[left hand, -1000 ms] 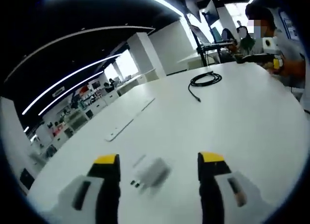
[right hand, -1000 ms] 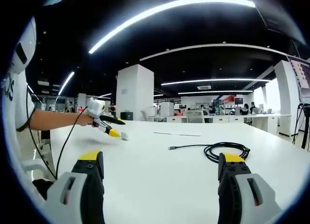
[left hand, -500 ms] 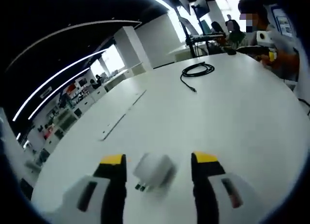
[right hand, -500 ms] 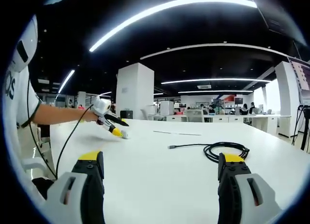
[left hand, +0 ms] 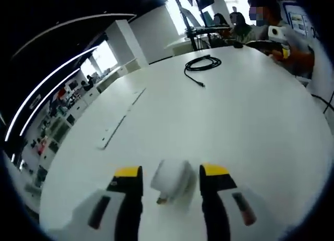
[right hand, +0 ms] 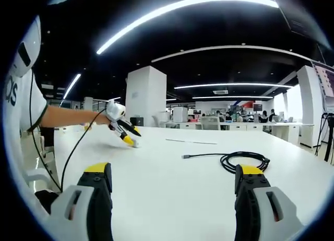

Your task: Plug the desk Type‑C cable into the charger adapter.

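No readable writing. The left gripper [left hand: 171,174] stands apart around the smooth white blocky charger [left hand: 171,176]. The right gripper [right hand: 175,173] is spread wide; the coiled black cable [right hand: 244,160] lies just beyond its right jaw on the white table [right hand: 172,189].

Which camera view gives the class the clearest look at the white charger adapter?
The left gripper view: the charger adapter lies close up between the open jaws of the left gripper, though slightly blurred. In the right gripper view it is a tiny white speck at the far left gripper's tip.
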### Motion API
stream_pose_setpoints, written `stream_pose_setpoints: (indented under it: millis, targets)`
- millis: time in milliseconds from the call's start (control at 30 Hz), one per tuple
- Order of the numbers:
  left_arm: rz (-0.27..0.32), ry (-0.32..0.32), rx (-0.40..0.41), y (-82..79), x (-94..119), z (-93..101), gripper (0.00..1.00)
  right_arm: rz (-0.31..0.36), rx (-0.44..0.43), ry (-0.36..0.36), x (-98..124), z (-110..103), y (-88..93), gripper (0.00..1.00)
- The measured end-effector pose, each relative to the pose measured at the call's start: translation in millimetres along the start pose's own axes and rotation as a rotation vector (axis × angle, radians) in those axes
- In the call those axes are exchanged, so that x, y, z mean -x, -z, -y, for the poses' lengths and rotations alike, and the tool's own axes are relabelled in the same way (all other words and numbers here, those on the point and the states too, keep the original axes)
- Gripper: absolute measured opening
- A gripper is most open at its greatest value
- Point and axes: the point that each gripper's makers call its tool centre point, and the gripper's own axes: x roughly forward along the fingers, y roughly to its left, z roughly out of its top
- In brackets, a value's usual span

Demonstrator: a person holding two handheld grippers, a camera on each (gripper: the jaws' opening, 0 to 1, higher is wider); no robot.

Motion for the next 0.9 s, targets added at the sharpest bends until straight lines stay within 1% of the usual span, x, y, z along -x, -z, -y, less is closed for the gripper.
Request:
stream_pose_setpoints:
  millis: [33,67,167,233,367,467,500,533,600,700,733,800,900]
  targets:
    - [-0.004,0.008,0.005,0.0,0,-0.3,0.41,0.0,0.001,0.0,0,0,0.0,1.0]
    - [-0.006,0.014,0.009,-5.7,-4,5.5,0.41,0.0,0.0,0.0,0,0,-0.1,0.99]
    - [-0.013,0.032,0.013,-8.4,-6,12.4,0.4,-0.005,-0.003,0.0,1,0,1.4,0.99]
    - [-0.006,0.047,0.018,-10.7,-7,15.8,0.38,-0.006,-0.003,-0.003,1,-1,1.9,0.99]
    - [-0.034,0.068,0.007,-5.1,-8,11.6,0.37,-0.004,-0.001,-0.006,1,0,1.4,0.98]
    - [-0.042,0.091,0.011,-6.7,-8,16.7,0.36,-0.002,-0.001,-0.004,1,1,1.0,0.98]
    - [-0.055,0.097,0.005,-6.1,-9,18.0,0.35,-0.002,-0.001,-0.004,1,1,1.2,0.98]
    - [-0.069,0.101,-0.005,-3.1,-8,13.8,0.34,-0.003,-0.001,-0.004,1,1,1.5,0.98]
    - [-0.086,0.114,-0.006,-0.6,-8,12.0,0.34,-0.005,-0.002,-0.003,1,2,1.8,0.98]
    - [-0.099,0.136,-0.012,-0.7,-9,14.1,0.33,-0.001,-0.003,-0.003,1,1,0.9,0.99]
    - [-0.107,0.141,-0.016,-3.2,-11,16.3,0.32,-0.001,-0.002,-0.003,1,1,0.8,0.99]
    - [-0.116,0.149,-0.021,-3.0,-12,12.0,0.31,-0.002,0.0,0.0,2,2,1.0,0.99]
    - [-0.131,0.169,-0.025,-3.4,-13,13.7,0.29,-0.002,-0.002,0.003,3,3,1.2,0.99]
